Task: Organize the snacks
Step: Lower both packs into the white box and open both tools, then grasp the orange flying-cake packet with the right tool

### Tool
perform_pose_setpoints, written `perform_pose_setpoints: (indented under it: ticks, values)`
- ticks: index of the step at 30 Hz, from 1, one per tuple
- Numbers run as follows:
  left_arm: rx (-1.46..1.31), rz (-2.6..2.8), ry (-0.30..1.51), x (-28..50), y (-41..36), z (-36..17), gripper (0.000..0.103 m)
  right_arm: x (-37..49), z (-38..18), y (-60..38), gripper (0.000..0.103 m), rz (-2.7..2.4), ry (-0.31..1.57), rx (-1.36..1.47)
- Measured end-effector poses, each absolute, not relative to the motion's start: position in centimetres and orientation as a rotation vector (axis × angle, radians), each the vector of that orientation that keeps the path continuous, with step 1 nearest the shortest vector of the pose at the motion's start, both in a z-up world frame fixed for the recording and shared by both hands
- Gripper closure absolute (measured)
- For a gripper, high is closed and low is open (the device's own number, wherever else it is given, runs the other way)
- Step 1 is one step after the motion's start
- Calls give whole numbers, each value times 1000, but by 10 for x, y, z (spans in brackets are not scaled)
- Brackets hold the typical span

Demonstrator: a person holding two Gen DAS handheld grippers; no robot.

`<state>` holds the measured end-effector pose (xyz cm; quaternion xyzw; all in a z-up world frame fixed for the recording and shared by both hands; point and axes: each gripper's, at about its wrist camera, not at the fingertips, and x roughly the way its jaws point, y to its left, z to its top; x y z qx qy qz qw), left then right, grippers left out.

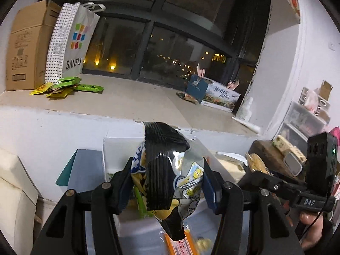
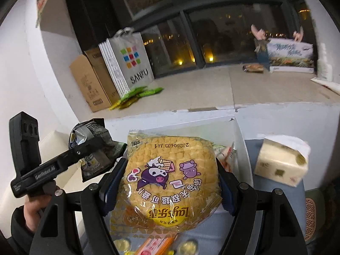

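So right now you've got both hands full. Your left gripper (image 1: 167,182) is clamped on a crinkly black-and-silver snack bag (image 1: 167,170), pinched around its middle with the sealed top sticking up and the bottom seal hanging down. Your right gripper (image 2: 170,180) is squeezing a clear bag of round yellow crackers (image 2: 170,174) by its two side edges. Both are held up over the white box (image 2: 240,140) that sits against the ledge, so my guess is you're about to drop them in.

Stuff that could bite you from here:

- The black bag is puffy and slick. The pads are gripping air-filled foil, so a quick swing could let it twist or squirt out sideways.
- The cracker bag is wide and only caught at the edges. Squeeze harder and you probably crush the crackers; go looser and it slides down through the jaws.
- Your two grippers are really close together. In the right wrist view the left one is just beside the cracker bag, so lowering both at once risks a bump.
- The tissue pack (image 2: 280,163) sits just right of the box, and there's an orange packet (image 2: 157,244) plus loose small snacks below you. An early release lands on those rather than in the box.

I'd do one bag at a time.
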<state>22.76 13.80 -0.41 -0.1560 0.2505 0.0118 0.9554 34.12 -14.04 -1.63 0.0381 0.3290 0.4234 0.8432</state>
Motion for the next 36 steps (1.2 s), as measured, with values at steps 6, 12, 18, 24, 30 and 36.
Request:
perform_pose_setpoints:
  ticks: [6,12,18,24,30,36]
  values:
    - [-268,43,599,271,141,-25,33,387,-31,-112,11,877,737,85]
    - [-263,69,669,278,146,-45,0,398,-34,-115,0,833,751,114]
    - [-260,69,653,263,146,-44,0,392,-27,-127,0,831,730,108]
    - [-217,49,603,230,134,-29,0,360,-16,-145,0,868,672,93]
    - [-208,-10,541,169,115,-25,0,304,-18,-177,0,944,636,95]
    - [-224,-21,545,109,93,-42,0,239,-43,-208,0,971,670,57]
